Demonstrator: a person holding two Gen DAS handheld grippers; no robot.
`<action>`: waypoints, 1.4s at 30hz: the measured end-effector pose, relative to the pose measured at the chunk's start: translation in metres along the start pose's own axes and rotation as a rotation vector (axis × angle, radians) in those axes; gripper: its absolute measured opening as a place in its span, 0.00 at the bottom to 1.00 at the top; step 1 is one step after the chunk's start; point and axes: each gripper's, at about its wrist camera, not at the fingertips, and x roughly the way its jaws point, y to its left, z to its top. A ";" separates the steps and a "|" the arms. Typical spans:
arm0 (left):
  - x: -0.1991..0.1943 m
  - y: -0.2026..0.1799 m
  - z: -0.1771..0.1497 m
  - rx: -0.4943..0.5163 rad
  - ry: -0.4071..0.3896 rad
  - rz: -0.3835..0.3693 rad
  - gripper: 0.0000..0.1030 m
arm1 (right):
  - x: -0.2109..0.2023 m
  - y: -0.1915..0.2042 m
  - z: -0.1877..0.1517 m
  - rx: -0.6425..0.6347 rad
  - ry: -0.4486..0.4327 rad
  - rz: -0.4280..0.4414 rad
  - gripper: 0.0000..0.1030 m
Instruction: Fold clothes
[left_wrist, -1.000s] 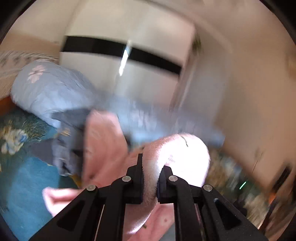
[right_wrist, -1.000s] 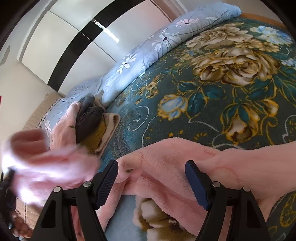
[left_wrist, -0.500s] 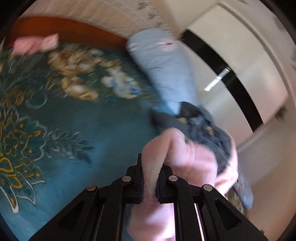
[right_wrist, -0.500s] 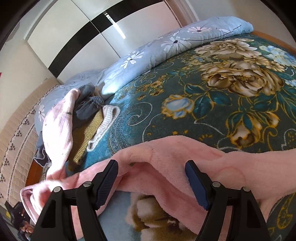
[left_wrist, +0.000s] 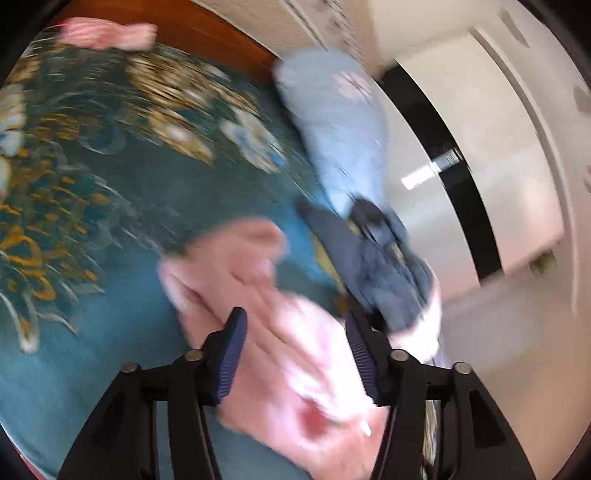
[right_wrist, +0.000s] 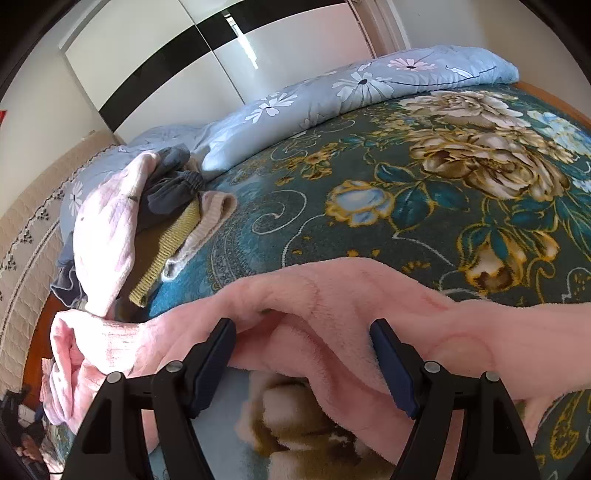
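Observation:
A pink fleece garment (right_wrist: 332, 295) lies across the teal floral bedspread (right_wrist: 461, 177). My right gripper (right_wrist: 303, 332) is open just above it, fingers wide apart, the cloth under and between them. In the blurred left wrist view the same pink garment (left_wrist: 280, 332) lies bunched below my left gripper (left_wrist: 295, 328), which is open with nothing pinched between its fingers.
A heap of clothes (right_wrist: 155, 221), pink, dark grey and mustard, sits at the bed's left side; it shows as dark blue-grey cloth (left_wrist: 376, 266) in the left view. A light blue floral quilt (right_wrist: 332, 96) lies along the far edge. A white wardrobe (right_wrist: 184, 48) stands behind.
My left gripper was shut on the pink garment and swung it over the bed; now it has opened and the cloth has dropped. The right gripper stayed open and hardly moved.

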 end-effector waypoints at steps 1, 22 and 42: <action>0.005 -0.007 -0.007 0.021 0.030 -0.005 0.61 | 0.000 0.000 0.000 0.001 0.000 0.002 0.76; 0.039 -0.005 -0.066 -0.174 0.023 0.052 0.14 | -0.001 -0.010 0.004 0.062 -0.001 0.053 0.76; -0.019 0.104 0.010 -0.211 -0.121 -0.123 0.13 | -0.035 -0.031 0.005 0.325 -0.009 0.261 0.76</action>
